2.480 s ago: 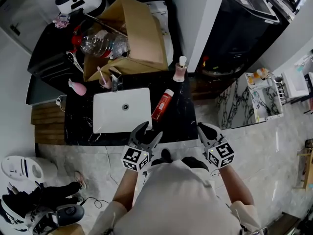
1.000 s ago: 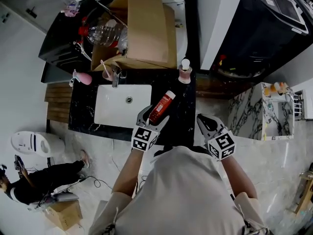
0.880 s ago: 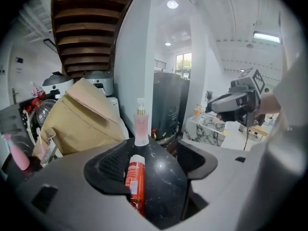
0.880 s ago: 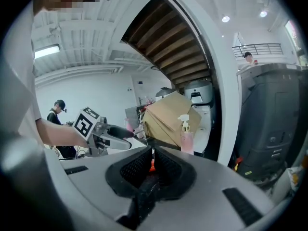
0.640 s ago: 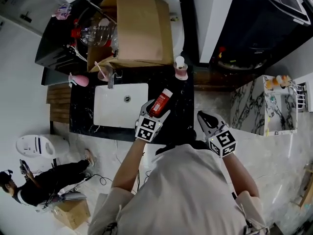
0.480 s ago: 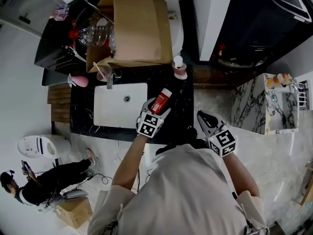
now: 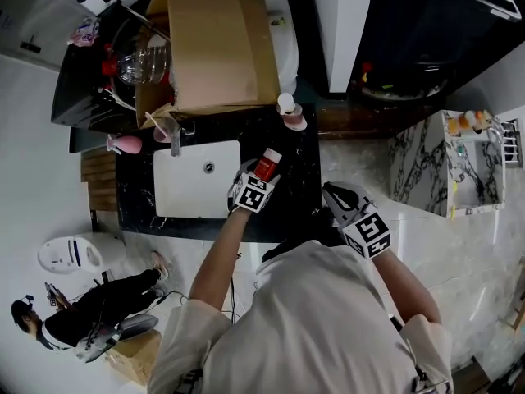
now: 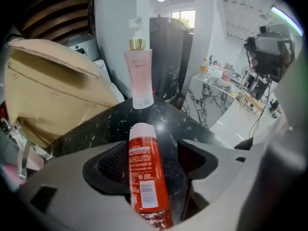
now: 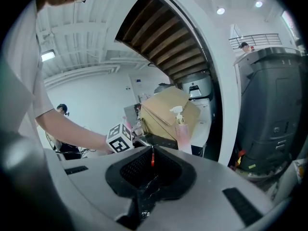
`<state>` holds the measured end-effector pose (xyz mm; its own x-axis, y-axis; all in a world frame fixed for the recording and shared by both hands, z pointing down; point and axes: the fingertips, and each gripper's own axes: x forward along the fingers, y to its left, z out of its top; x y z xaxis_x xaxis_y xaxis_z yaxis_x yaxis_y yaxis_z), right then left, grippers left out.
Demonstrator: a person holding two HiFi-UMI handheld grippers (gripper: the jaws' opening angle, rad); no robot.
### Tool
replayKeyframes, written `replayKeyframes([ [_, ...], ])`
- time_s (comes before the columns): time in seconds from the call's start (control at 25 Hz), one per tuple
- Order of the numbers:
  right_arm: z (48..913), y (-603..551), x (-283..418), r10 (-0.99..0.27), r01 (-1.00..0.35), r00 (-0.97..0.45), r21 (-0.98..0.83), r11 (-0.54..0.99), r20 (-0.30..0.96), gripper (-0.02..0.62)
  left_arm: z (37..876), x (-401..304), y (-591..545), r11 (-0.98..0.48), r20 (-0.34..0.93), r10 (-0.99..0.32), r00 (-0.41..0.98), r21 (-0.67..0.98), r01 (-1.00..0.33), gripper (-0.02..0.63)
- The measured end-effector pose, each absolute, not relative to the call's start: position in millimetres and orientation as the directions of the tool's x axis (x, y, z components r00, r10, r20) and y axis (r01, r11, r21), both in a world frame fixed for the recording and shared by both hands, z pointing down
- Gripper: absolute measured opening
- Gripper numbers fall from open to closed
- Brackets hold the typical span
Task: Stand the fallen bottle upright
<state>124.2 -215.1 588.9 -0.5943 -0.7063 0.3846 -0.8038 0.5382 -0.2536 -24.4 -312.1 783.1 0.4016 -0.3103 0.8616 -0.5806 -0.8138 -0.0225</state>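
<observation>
A red bottle (image 7: 265, 167) with a white cap lies on its side on the black marble counter (image 7: 297, 197), just right of the sink. In the left gripper view the red bottle (image 8: 143, 177) points away from me, cap toward the pink pump bottle. My left gripper (image 7: 256, 177) is open, one jaw on each side of the bottle's body, with a gap showing on the right side. The left gripper (image 8: 153, 147) has not closed on it. My right gripper (image 7: 334, 194) hovers off the counter's front right edge, shut and empty. In its own view the right gripper (image 9: 152, 150) shows its jaws together.
A pink pump bottle (image 7: 287, 113) stands upright at the back of the counter. A white sink (image 7: 195, 179) with a faucet (image 7: 175, 134) lies to the left. A large cardboard box (image 7: 205, 48) sits behind. A person (image 7: 82, 318) crouches on the floor at lower left.
My left gripper has moved forward over the counter until its open jaws straddle the red bottle. The right gripper has stayed near the counter's front edge.
</observation>
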Motion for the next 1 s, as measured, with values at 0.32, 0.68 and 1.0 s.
replayKeyframes([
  [0.32,604,-215,126,-0.684,-0.798,-0.602,-0.274,0.537,0.412,0.038,822,-28,-324,-0.818,0.904,-0.261,0.337,-0.022,-0.575,0.327],
  [0.68,611,-215,136,-0.682,-0.81,-0.585,-0.278,0.516,0.44,0.038,854,-33,-326,-0.795,0.922,-0.197,0.333,0.049,-0.605,0.325],
  [1.0,613,-221,135,-0.682,-0.81,-0.586,-0.288,0.511,0.437,0.038,845,-29,-325,-0.797,0.908,-0.196,0.37,0.073,-0.6,0.295],
])
